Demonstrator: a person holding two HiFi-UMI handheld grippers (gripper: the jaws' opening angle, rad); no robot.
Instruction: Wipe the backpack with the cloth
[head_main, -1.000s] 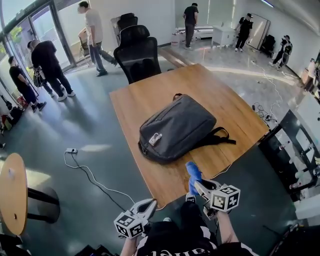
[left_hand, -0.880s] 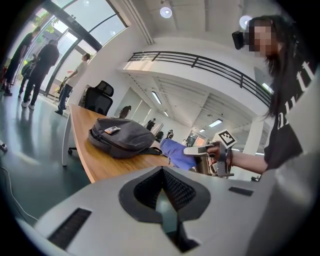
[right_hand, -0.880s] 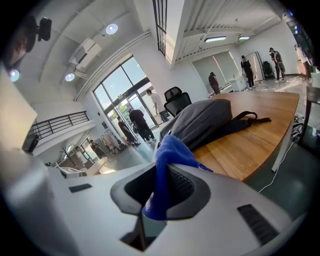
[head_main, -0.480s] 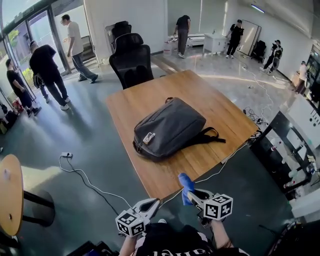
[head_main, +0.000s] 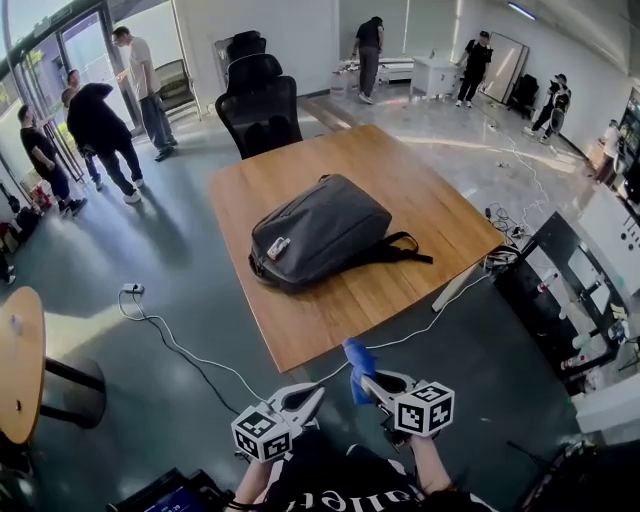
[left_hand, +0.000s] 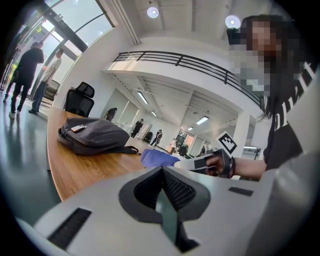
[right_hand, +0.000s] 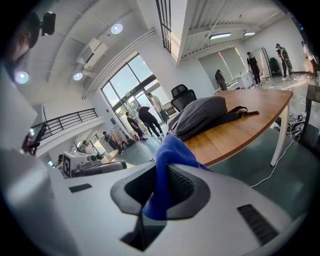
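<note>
Approach step, no wiping yet.
Holding cloth (head_main: 357, 362) clamped in right gripper (head_main: 368, 383), left gripper (head_main: 306, 398) closed empty, well apart from backpack (head_main: 320, 230) lying on table (head_main: 335, 318); next, likely reach forward, press cloth down.

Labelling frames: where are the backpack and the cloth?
backpack (head_main: 320, 228), head view, middle of its grey top panel.
cloth (right_hand: 170, 161), right gripper view, its blue upper fold.

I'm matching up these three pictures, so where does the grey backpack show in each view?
Head view: backpack at centre, on the table.
Left gripper view: backpack at left, mid-height.
Right gripper view: backpack right of centre, above the blue cloth.
Shared landmark: the black office chair beyond the table.
</note>
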